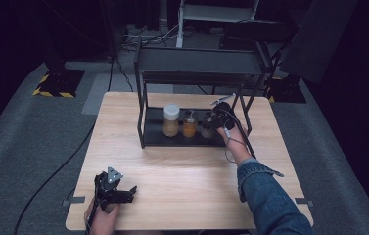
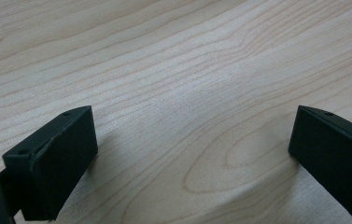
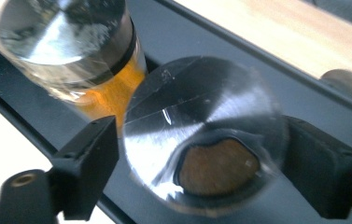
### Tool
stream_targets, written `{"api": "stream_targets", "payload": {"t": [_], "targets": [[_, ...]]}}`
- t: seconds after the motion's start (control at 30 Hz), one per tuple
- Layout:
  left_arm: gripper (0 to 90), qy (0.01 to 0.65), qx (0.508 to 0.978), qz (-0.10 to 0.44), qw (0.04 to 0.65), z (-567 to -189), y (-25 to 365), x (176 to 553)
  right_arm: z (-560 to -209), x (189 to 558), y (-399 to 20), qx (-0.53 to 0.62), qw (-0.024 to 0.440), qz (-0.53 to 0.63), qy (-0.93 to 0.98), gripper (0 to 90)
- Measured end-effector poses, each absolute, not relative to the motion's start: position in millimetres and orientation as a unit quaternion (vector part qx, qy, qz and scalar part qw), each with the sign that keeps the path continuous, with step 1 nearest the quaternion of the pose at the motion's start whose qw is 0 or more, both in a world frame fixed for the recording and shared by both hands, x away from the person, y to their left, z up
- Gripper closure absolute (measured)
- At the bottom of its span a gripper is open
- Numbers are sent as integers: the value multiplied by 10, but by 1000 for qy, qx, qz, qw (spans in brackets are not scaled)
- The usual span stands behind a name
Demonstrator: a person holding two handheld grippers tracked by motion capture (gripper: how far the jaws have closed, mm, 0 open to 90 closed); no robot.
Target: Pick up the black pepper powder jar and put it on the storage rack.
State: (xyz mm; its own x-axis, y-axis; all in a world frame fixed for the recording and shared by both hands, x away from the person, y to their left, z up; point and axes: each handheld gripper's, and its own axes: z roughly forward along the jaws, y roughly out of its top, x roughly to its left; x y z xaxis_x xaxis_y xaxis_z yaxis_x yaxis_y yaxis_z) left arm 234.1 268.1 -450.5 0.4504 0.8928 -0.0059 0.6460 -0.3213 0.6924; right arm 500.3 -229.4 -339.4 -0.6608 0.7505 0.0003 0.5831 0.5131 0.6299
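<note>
Three jars are seen on the black rack's (image 1: 145, 128) lower shelf; the rightmost jar (image 3: 201, 135), upright, is bracketed by the right gripper (image 3: 201, 163), whose jaws flank its metal lid, seemingly unclamped. Well away from the rack, the left gripper (image 2: 187, 154) is held over the worktop (image 1: 187, 171), jaws open and empty.

Left tongs (image 2: 190, 154) spread wide over bare wooden table (image 2: 173, 70).

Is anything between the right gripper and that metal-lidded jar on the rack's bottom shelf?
Nothing visible. The right gripper already has its jaws on either side of the jar's metal lid; the amber jar stands beside it.
</note>
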Motion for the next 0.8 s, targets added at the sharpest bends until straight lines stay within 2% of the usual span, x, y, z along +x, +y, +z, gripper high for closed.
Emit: {"api": "stream_targets", "payload": {"t": [0.07,0.27,0.33,0.8], "targets": [[7,487,789,193,319,-4505,2680,2341,-3325,4952,-2314,386,141,303,860,80],[7,488,789,193,320,-4508,2680,2339,-3123,4710,-2449,373,148,310,862,50],[7,488,789,193,320,-4507,2679,2338,-3070,4612,-2483,372,154,309,861,0],[7,489,788,193,319,-4506,2677,2335,-2836,3945,-2906,348,168,346,855,0]]}}
